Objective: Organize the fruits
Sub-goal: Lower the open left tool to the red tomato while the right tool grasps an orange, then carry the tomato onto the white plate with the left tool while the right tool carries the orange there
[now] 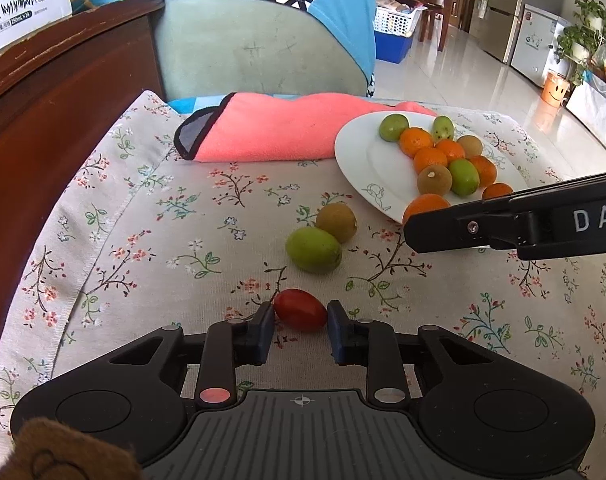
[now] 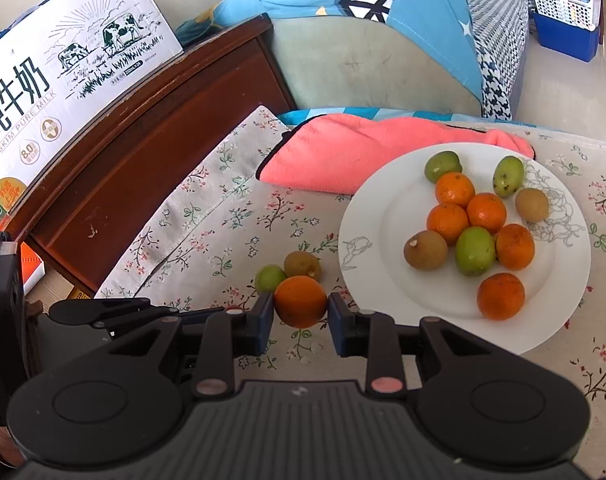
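My left gripper (image 1: pixel 301 316) is shut on a small red oval fruit (image 1: pixel 301 310) that lies on the flowered tablecloth. Just beyond it a green fruit (image 1: pixel 313 250) and a brown kiwi (image 1: pixel 337 222) lie touching each other. A white plate (image 1: pixel 367 148) at the right holds several oranges, green fruits and kiwis. My right gripper (image 2: pixel 301 304) is shut on an orange (image 2: pixel 301 300), held just left of the plate (image 2: pixel 383 208) and in front of the loose green fruit (image 2: pixel 269 278) and kiwi (image 2: pixel 301 265). The orange hides whether it touches the cloth.
A folded pink towel (image 1: pixel 271 128) lies behind the plate at the table's far edge. A dark wooden cabinet (image 1: pixel 43 120) with a milk carton (image 2: pixel 63 80) on it borders the left side. A green seat back (image 1: pixel 255 56) with blue cloth stands behind.
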